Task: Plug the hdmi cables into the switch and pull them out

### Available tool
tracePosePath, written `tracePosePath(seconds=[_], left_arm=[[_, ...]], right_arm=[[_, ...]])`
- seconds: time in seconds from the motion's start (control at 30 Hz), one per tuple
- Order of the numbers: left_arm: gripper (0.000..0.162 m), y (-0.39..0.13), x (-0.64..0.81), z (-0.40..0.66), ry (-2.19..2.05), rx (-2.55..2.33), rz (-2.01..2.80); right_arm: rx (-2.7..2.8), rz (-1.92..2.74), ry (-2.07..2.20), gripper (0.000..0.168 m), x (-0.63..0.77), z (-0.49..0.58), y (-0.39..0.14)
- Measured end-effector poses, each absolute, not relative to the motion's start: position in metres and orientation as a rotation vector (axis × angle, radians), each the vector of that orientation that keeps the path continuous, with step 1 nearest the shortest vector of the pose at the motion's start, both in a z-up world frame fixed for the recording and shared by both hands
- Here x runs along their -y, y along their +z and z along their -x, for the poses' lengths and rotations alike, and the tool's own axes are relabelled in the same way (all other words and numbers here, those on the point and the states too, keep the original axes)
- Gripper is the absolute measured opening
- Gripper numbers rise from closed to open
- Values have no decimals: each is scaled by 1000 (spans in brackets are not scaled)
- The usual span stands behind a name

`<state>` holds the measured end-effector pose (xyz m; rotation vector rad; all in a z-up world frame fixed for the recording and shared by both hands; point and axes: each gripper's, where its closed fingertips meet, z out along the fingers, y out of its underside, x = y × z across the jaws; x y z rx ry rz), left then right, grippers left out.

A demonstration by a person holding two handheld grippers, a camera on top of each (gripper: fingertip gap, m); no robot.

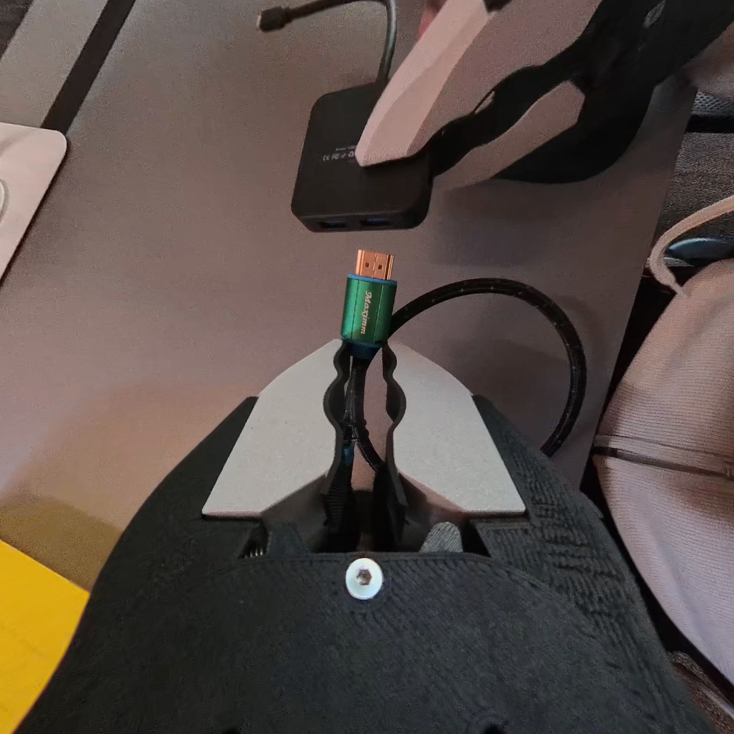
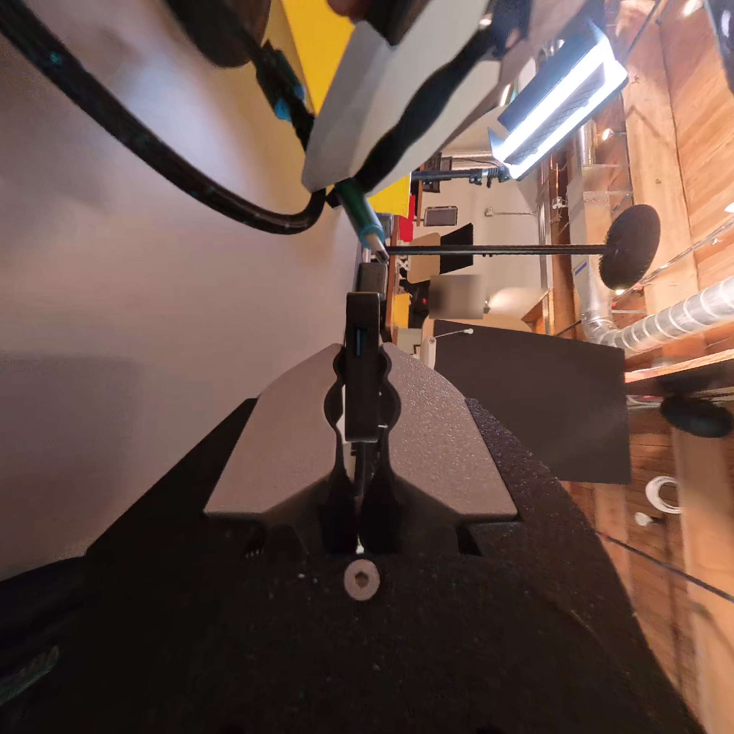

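Observation:
My left gripper point(image 1: 360, 349) is shut on the black braided HDMI cable just behind its green plug point(image 1: 366, 308). The copper tip point(image 1: 374, 264) points at the black switch point(image 1: 357, 182) a short way ahead, apart from it. Two ports point(image 1: 349, 223) face the plug. My right gripper point(image 2: 361, 349) is shut on the switch point(image 2: 361, 381) edge-on and holds it above the table. It shows in the left wrist view point(image 1: 391, 151) gripping the switch's far right part. The left gripper point(image 2: 349, 174) with the green plug point(image 2: 363, 222) shows in the right wrist view.
The grey table point(image 1: 178, 298) lies under both grippers. The cable loops to the right point(image 1: 556, 357). A second cable end point(image 1: 274, 20) lies at the far side. A yellow sheet point(image 1: 35, 635) sits at the near left, a white device point(image 1: 28, 174) at the left edge.

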<state>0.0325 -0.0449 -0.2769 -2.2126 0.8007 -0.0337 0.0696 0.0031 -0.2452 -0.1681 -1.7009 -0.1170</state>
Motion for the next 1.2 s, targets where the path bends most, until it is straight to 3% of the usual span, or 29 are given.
tracePosePath(seconds=[0.37,0.73,0.97,1.2], left_arm=[[16,-296,38,-33,-16,-821,2302],[16,-291,40,-33,-80,-800,2254],[16,-265,60,-58,-364,-858,2140],[16,-248,70,-83,-487,-972,2090]], right_arm=[[1669,158,-80,14,3,-64,-251],[1570,345,451,14,4,-74,-226],[1412,153,1559,14,34,-145,-156],[1416,101,1546,14,32,-158,-146]])
